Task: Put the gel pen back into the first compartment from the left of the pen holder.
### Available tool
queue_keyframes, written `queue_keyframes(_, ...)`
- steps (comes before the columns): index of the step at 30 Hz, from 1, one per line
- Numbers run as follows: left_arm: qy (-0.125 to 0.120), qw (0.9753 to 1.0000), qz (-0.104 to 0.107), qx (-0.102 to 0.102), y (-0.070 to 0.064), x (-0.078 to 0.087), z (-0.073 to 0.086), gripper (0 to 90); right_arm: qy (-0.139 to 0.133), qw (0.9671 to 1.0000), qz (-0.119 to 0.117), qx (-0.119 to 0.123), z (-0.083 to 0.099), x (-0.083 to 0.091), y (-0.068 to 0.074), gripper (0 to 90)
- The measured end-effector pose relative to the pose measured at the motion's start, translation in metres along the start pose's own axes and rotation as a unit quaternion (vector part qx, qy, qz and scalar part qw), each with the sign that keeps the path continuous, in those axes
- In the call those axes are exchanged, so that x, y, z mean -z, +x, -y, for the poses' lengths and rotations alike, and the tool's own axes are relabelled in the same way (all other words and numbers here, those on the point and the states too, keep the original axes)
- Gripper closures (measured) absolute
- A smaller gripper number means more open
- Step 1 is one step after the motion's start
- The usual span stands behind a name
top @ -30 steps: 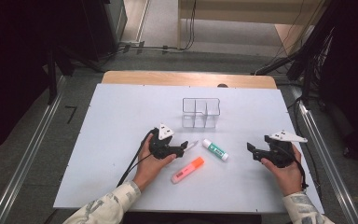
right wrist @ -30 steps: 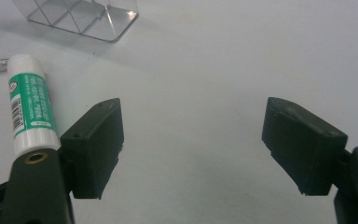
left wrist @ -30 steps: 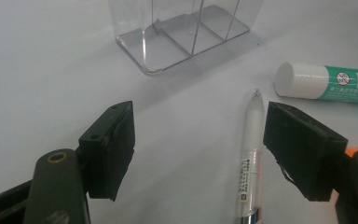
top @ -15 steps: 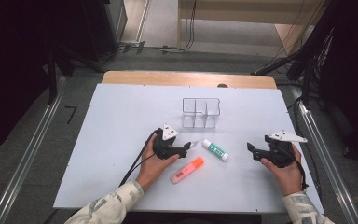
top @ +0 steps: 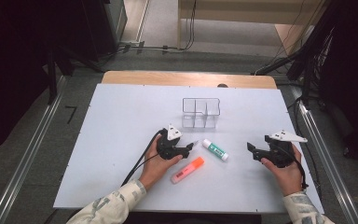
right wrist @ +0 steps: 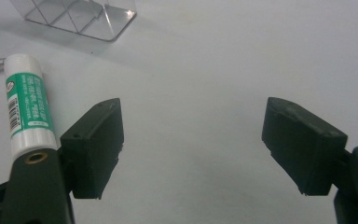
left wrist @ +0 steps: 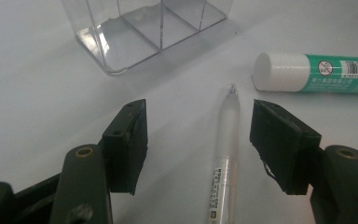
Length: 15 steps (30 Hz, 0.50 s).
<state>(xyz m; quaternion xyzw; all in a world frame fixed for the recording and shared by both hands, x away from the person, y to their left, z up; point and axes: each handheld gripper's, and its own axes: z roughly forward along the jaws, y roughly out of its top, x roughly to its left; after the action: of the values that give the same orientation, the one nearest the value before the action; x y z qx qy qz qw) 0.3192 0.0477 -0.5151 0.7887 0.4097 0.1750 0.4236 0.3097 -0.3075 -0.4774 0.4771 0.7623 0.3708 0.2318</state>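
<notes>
Left gripper [left wrist: 198, 144] advanced; jaws straddle clear pen [left wrist: 226, 154], untouched.

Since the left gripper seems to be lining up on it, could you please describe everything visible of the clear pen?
The clear pen is slim, with a see-through plastic barrel, a small metal tip and a barcode label low on it. It lies flat on the white table, between the open jaws of the left gripper, touching neither, tip toward the clear organizer.

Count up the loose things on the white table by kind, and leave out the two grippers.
Clear pen: 1
Glue stick, green and white: 1
Orange highlighter: 1
Clear divided organizer: 1
Total: 4
</notes>
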Motion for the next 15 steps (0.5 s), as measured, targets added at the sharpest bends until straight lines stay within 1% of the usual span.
queue_keyframes(8,0.011,0.9999,0.002,-0.004,-0.0022,-0.0034,-0.0016,45.1,0.001,1.0,0.001,0.0,0.0,0.0,0.0,19.7)
queue_keyframes(15,0.023,0.9996,0.001,-0.013,-0.0039,-0.0063,-0.0028,50.8,0.002,1.0,0.001,-0.002,0.0,-0.0001,0.0004,19.7)
